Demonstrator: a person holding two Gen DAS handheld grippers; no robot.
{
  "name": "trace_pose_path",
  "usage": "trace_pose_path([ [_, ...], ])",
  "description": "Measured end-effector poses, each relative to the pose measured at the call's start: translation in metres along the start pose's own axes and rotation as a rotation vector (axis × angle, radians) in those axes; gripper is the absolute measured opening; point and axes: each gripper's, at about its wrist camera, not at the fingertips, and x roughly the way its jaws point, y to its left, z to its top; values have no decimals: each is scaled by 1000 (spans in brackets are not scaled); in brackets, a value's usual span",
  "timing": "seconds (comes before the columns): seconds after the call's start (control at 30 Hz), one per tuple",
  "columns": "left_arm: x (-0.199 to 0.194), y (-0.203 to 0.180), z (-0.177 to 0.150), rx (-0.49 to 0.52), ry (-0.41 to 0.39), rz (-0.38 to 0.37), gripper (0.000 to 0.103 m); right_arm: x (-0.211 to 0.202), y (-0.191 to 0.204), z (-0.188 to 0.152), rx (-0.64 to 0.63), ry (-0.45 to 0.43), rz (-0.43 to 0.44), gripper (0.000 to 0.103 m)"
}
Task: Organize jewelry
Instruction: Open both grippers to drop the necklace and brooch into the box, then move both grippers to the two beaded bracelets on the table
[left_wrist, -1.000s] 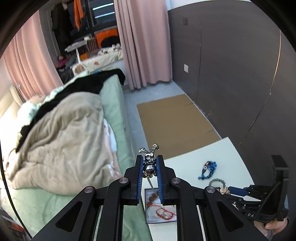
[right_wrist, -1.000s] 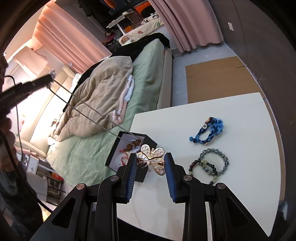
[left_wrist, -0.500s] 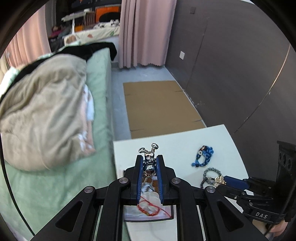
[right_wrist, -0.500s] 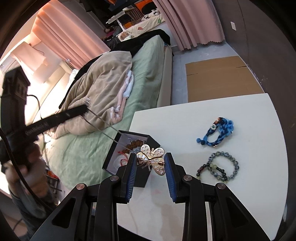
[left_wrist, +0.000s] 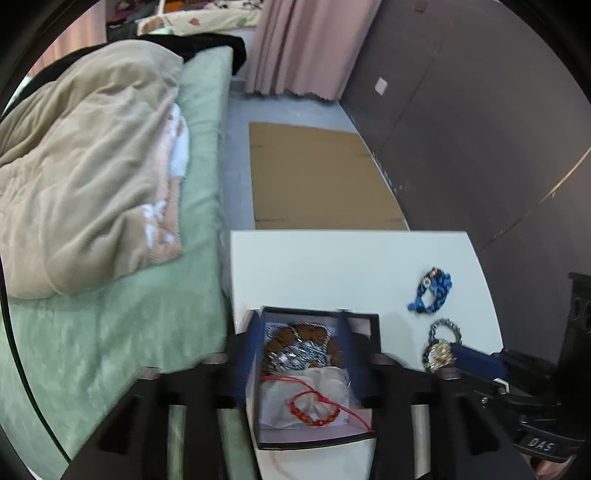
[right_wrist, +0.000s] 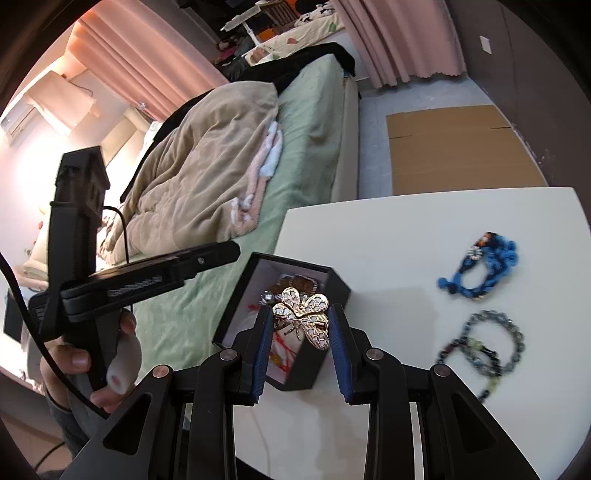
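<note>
White tabletop (right_wrist: 388, 236) beside bed. Left claw (left_wrist: 301, 354) blurred, seemingly spread apart over black jewelry box (left_wrist: 354, 439). Right claw (right_wrist: 301, 332) clamped on gold butterfly brooch (right_wrist: 304, 314).

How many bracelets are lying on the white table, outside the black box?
2: a blue braided bracelet toward the far right of the white table, and a dark beaded bracelet just nearer than it. Others lie inside the black box.

We record a white counter (right_wrist: 406, 236); a black box (right_wrist: 334, 286) with pale lining; a gold butterfly brooch (right_wrist: 306, 314), its wings pierced in a lattice; a blue braided bracelet (right_wrist: 484, 267); a grey and green beaded bracelet (right_wrist: 480, 347); a red cord bracelet (left_wrist: 314, 408); blue pads (right_wrist: 263, 347) on the black right claw (right_wrist: 300, 354); a green bed (right_wrist: 314, 122) under a beige blanket (right_wrist: 207, 155).
</note>
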Motion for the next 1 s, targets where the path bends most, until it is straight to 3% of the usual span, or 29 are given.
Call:
trace_pose_path([
  [0.07,-8,7,-1,-15,-30,-2,69,6,4,1,1,9,15,31],
  [0.27,-23,28,-2,-58,-62,-16,69,24,26,-1,-25,48,64,32],
  [0.33,-28,34,-3,-69,-73,-21,69,31,32,-2,-34,75,79,41],
  [0.37,-29,35,-4,-75,-77,-23,69,33,32,-2,-28,87,82,54],
  [0.4,-31,36,-4,-80,-80,-28,69,33,29,-3,-11,92,71,59],
  [0.47,-34,35,-5,-81,-84,-38,69,26,21,-4,12,79,42,60],
  [1.0,-18,-44,-12,76,-37,-95,69,-62,-51,-7,131,-37,-89,65],
])
